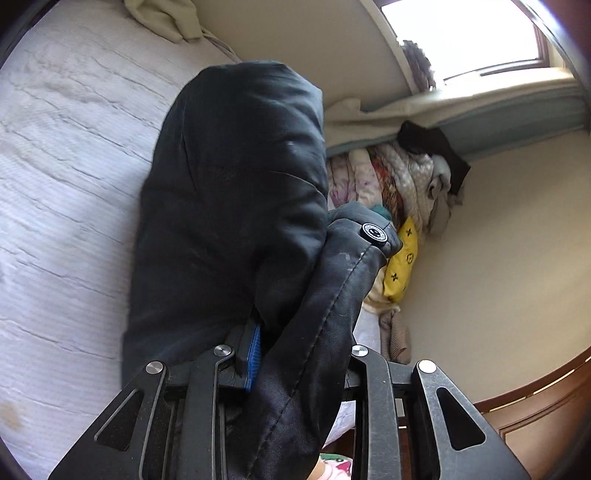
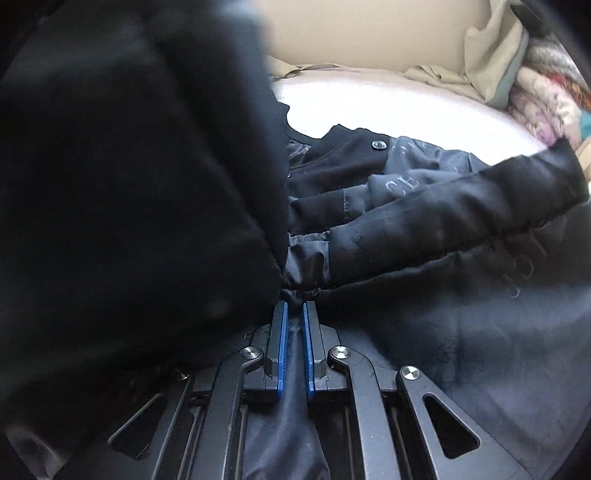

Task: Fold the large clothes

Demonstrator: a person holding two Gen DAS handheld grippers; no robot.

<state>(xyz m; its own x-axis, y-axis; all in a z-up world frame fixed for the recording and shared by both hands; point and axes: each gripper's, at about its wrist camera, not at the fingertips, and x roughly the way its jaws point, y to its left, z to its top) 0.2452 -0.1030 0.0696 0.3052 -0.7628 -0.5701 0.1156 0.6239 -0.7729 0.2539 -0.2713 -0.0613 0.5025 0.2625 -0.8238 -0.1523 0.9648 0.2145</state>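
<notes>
A large black padded jacket [image 1: 229, 192] fills the middle of the left wrist view, lifted above a white bed [image 1: 62, 177]. My left gripper [image 1: 284, 332] is shut on a fold of the jacket; only its left blue pad [image 1: 253, 354] shows, the other finger is hidden by cloth. A snap button [image 1: 373, 233] sits on the held edge. In the right wrist view the same jacket [image 2: 424, 221] lies spread over the bed, one sleeve across it. My right gripper [image 2: 294, 314] is shut on a thin pinch of jacket fabric between its blue pads [image 2: 282, 347].
A stack of folded quilts [image 1: 391, 184] and a yellow cushion [image 1: 400, 258] lie against the cream wall. A beige cloth [image 1: 162, 18] lies at the bed's far end. A bright window [image 1: 461, 33] is above. The quilts also show in the right wrist view [image 2: 546, 103].
</notes>
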